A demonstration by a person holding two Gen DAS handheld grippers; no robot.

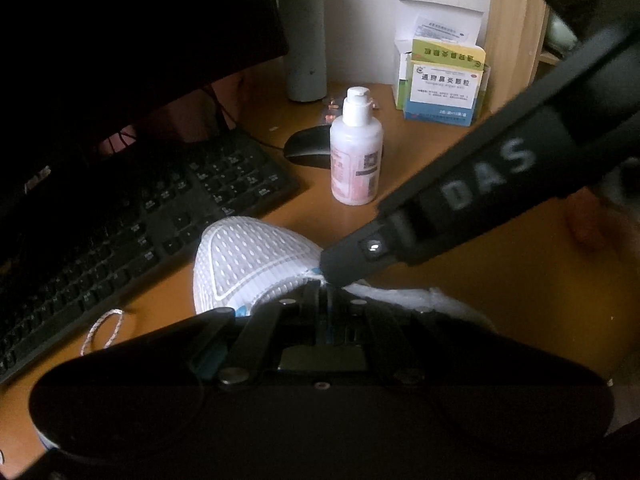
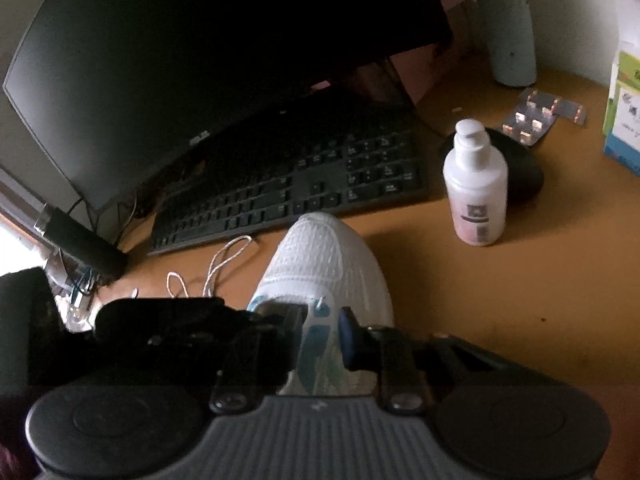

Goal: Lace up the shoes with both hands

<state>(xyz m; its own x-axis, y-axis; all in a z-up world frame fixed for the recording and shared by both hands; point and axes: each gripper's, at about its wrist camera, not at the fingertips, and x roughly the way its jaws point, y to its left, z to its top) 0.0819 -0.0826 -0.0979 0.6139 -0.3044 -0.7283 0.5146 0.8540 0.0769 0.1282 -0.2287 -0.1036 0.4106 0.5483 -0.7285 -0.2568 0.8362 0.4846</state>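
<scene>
A white mesh shoe (image 1: 248,264) with blue eyelet trim lies on the orange desk, toe toward the keyboard; the right wrist view also shows the shoe (image 2: 320,264). My left gripper (image 1: 322,294) is low over the eyelet rows with its jaws pressed together, apparently pinching the thin white shoelace (image 2: 224,260), whose slack loops lie left of the shoe. A short white lace tip (image 2: 320,302) sticks up at the eyelets. My right gripper (image 2: 320,320) is open and straddles that tip. In the left wrist view the right gripper (image 1: 340,268) comes in from the upper right and touches the shoe's top.
A black keyboard (image 1: 160,208) and monitor (image 2: 200,60) stand behind the shoe. A white pump bottle (image 1: 356,152), black mouse (image 1: 308,146), grey flask (image 1: 304,40), medicine boxes (image 1: 444,80) and blister packs (image 2: 536,116) lie to the right. Bare desk shows at the right (image 2: 500,300).
</scene>
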